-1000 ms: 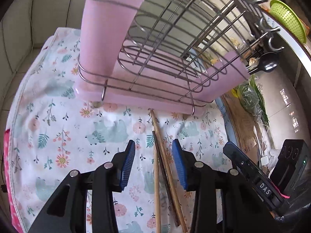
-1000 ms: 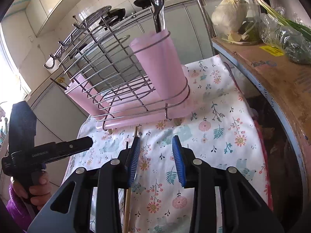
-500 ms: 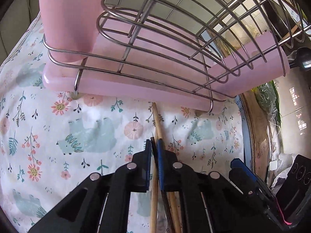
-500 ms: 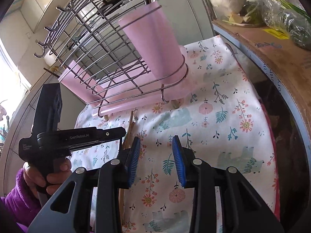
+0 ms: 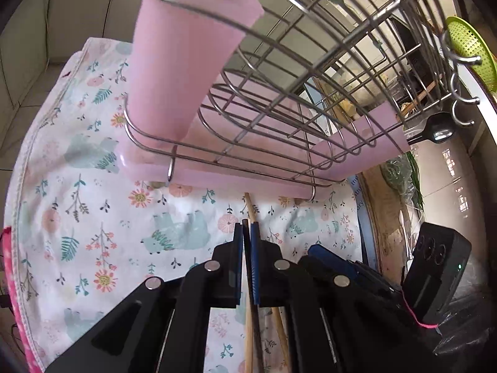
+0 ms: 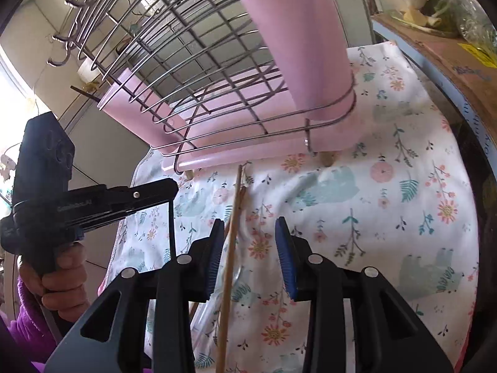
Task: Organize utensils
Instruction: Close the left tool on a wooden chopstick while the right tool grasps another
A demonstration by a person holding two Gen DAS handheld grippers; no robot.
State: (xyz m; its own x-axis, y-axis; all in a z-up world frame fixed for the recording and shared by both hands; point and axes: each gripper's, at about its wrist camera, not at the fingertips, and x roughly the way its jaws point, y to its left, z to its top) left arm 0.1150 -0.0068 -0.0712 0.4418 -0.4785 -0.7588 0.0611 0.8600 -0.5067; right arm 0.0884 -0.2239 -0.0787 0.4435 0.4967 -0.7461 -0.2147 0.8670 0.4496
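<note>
My left gripper [image 5: 246,233] is shut on a dark chopstick [image 5: 248,267] and holds it above the floral cloth. Two light wooden chopsticks [image 5: 251,209] lie on the cloth below it, pointing at the dish rack. The rack's pink utensil cup [image 5: 183,59] stands at its left end with chopstick ends sticking out of its top. In the right wrist view my right gripper [image 6: 250,242] is open and empty over the cloth, with a wooden chopstick [image 6: 231,242] just inside its left finger. The left gripper's body [image 6: 93,202] shows at the left there.
A wire dish rack [image 5: 310,99] on a pink tray [image 5: 217,177] fills the back of the floral cloth [image 5: 93,211]. A second pink cup [image 6: 298,43] holds the rack's other end. A black spoon [image 5: 435,129] and green colander [image 5: 472,49] lie to the right. Cardboard with vegetables [image 6: 441,46] borders the cloth.
My left gripper closed on the dark chopstick and has lifted and pulled back from the rack with it. My right gripper moved in closer to the wooden chopsticks, still open.
</note>
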